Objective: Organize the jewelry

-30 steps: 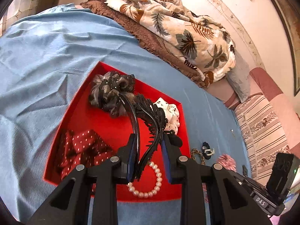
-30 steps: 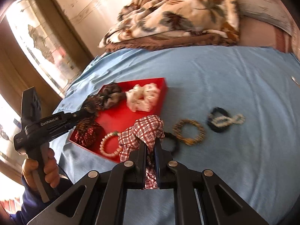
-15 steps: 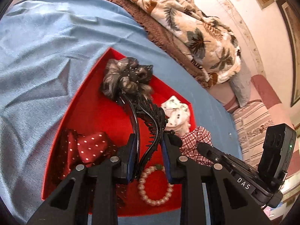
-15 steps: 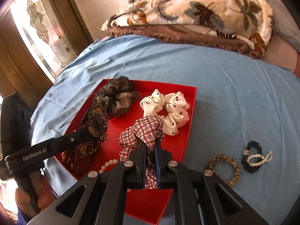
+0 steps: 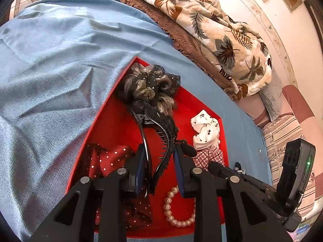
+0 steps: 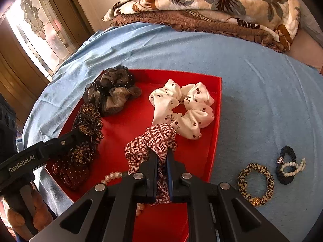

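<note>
- While both grippers hang over the red tray (image 6: 217,109) on the blue bedspread (image 6: 262,84), the step in hand looks like putting hair pieces into it.
- Right gripper (image 6: 162,161): pinched narrow on a checked scrunchie (image 6: 155,141), which hangs just above the tray floor near its right edge, its top fold close beside the white scrunchie (image 6: 185,109); touching or not, I cannot tell.
- Left gripper (image 5: 159,161): jaws set fairly wide but clamped on a black toothed hair clip (image 5: 161,133), near the tray's left edge, its far end over the dark frilly scrunchie (image 5: 149,84).
- Next move, I judge: lower each piece onto bare red floor, then let go.
- Checked scrunchie: soft, gathered, red-and-white; likely to flop on release.
- Still outside, beyond the right edge: a leopard hair tie (image 6: 256,183) and a black tie with pearls (image 6: 288,165).
</note>
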The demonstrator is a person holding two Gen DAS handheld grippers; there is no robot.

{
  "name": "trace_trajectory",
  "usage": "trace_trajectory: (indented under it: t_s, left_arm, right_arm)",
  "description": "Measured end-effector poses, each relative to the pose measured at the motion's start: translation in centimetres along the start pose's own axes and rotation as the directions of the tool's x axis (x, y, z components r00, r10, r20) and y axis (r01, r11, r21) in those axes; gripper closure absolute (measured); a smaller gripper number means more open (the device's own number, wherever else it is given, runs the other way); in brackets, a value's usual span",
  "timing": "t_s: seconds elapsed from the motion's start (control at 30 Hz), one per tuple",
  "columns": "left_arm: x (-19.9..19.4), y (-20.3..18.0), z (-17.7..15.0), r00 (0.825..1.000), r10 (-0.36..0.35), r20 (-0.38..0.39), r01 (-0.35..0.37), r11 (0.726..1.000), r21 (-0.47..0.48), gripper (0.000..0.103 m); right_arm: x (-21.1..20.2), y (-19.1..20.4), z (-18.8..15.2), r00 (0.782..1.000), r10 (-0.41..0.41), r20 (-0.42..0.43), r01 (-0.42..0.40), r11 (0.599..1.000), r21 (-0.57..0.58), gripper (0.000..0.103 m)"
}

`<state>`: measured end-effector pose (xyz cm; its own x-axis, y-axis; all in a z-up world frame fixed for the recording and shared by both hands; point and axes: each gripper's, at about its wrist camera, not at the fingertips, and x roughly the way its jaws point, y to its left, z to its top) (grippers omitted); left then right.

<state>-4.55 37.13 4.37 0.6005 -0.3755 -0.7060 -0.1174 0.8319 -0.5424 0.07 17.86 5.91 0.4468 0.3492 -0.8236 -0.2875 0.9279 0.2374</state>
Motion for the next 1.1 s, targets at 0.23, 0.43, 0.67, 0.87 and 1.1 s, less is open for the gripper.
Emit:
trace_trajectory:
  t_s: [0.23, 0.43, 0.67, 0.87, 1.1]
  left_arm:
    - [-0.8, -0.4, 0.0, 0.999, -0.039, 0.032, 0.039, 0.999, 0.004, 0.06]
    - [-1.3, -0.6, -0.1, 0.997, -0.062, 0.055, 0.062, 0.998, 0.014, 0.054]
    - [-2.0, -1.2, -0.6, 0.996, -0.01, 0.088, 0.005, 0.998, 0.055, 0.045]
    - [-2.4, -1.9, -1.6, 0.992, 0.053, 0.114, -0.064, 0.993, 0.096, 0.042]
    - [-3.4, -3.4, -3.1, 0.978, 0.117, 0.173, -0.142, 0.98, 0.14, 0.042]
  right_arm:
    - [0.2, 0.2, 0.1, 1.0, -0.004, 0.0, 0.004, 1.0, -0.009, 0.092]
    - [-0.7, 0.6, 0.3, 1.0, -0.007, 0.025, 0.008, 0.999, -0.033, 0.081]
    - [-2.4, 0.7, 0.3, 0.998, 0.007, 0.06, -0.005, 0.999, -0.038, 0.07]
    - [-5.9, -0.3, -0.9, 0.993, 0.015, 0.114, -0.01, 0.999, -0.048, 0.061]
    - [-10.5, -6.3, -4.2, 0.983, -0.09, 0.159, 0.093, 0.996, -0.011, 0.05]
